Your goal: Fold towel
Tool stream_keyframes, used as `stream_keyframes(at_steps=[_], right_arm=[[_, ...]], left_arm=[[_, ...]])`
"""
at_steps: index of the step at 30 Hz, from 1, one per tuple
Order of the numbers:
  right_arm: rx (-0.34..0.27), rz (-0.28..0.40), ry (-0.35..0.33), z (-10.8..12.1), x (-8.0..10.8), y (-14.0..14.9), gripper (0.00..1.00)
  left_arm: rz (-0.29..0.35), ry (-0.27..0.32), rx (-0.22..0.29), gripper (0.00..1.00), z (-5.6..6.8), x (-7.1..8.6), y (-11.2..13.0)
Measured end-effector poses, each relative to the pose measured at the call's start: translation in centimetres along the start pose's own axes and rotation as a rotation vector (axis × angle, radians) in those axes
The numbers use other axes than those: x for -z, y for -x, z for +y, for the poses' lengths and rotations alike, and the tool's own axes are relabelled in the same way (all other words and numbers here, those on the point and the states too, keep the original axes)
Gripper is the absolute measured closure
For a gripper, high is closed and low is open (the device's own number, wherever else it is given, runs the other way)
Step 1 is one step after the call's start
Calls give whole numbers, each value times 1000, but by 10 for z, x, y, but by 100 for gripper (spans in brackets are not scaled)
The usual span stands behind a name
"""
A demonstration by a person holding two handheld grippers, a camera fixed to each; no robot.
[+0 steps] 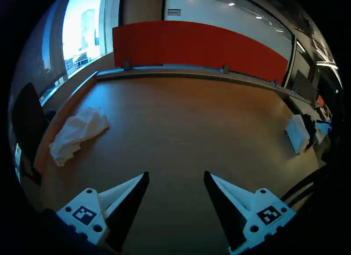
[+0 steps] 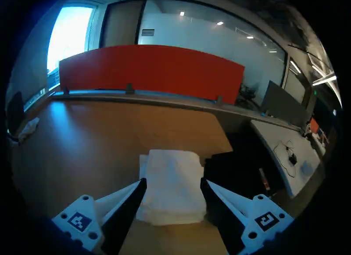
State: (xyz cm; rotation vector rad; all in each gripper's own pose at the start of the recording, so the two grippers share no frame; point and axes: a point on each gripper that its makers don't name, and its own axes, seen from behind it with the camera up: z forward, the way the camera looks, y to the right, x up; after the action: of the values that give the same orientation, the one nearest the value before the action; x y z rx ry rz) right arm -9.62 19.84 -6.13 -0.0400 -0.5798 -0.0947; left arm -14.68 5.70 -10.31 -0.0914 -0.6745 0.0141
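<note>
Left gripper: jaws apart, empty, over bare table. Crumpled towel lies ahead and well off to its left, near the table edge, with its long axis slanting from near-left to far-right. Right gripper: jaws apart, empty, with the folded towel just ahead of its fingertips. Judgement: the left gripper is nearer the crumpled towel, so the reach goes forward-left.

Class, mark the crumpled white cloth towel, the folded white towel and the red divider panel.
Crumpled white cloth towel [image 1: 79,134], left gripper view, middle of the heap.
Folded white towel [image 2: 173,184], right gripper view, centre of top layer.
Red divider panel [image 2: 149,70], right gripper view, mid-face.
</note>
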Motion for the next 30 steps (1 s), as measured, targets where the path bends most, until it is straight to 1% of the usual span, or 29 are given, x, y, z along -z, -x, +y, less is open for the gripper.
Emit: stream_keyframes(at_steps=[5, 8, 14, 17, 23, 26, 30], right_arm=[[-16, 40, 0, -5, 1, -8, 6], [-26, 78, 1, -10, 3, -18, 6], [-54, 195, 7, -18, 14, -51, 6], [-69, 256, 8, -21, 20, -68, 5], [-114, 331, -16, -31, 30, -91, 5], [-120, 358, -29, -37, 33, -97, 5], [-127, 364, -34, -42, 32, -101, 5]], left_arm=[[21, -3, 6, 8, -2, -3, -9], [39, -4, 8, 8, -3, -5, -16], [99, -7, 26, 8, -5, -7, -36], [140, -9, 39, 8, -7, -6, -47], [233, -15, 58, 8, -11, -2, -73], [294, -16, 60, 8, -13, 1, -90], [378, -4, 61, 8, -11, 8, -112]])
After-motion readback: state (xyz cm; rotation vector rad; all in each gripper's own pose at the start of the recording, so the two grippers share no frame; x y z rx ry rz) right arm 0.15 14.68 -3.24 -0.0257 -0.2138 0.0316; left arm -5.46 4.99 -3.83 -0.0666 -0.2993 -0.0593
